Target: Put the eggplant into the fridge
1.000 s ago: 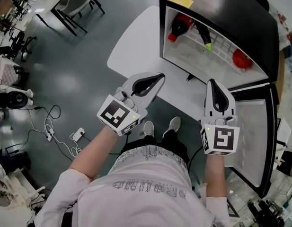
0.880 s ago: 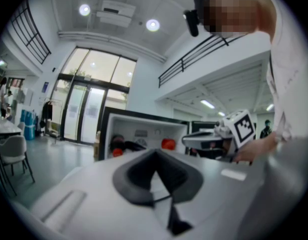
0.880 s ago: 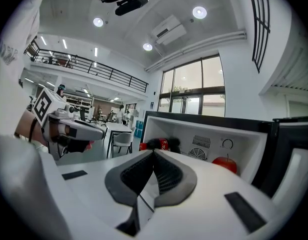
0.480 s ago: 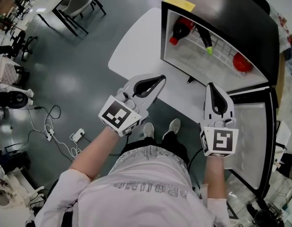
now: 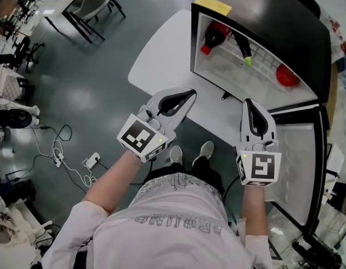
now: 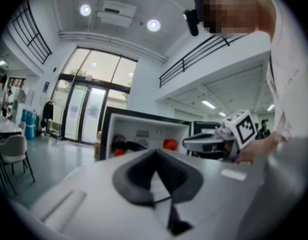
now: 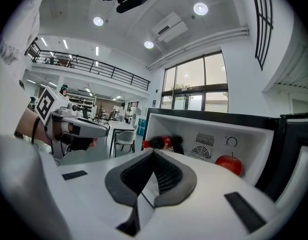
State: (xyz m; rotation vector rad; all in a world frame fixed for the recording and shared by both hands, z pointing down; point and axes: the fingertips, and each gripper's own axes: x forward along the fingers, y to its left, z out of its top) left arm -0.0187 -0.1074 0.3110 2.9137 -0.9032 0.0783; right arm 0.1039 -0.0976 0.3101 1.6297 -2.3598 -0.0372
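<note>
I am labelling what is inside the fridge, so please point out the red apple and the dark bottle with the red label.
red apple (image 7: 229, 164), right gripper view, middle of its front.
dark bottle (image 7: 165, 142), right gripper view, on its red label.

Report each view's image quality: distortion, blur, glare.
Head view: sharp and evenly lit, with soft glare patches on the floor. Left gripper view: strong fisheye bending, black corners, the left gripper near and soft. Right gripper view: the same fisheye; ceiling lights flare, the fridge is fairly crisp.

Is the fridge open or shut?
Open. The fridge has its door swung aside, so a red-capped bottle and an apple show inside.
</note>
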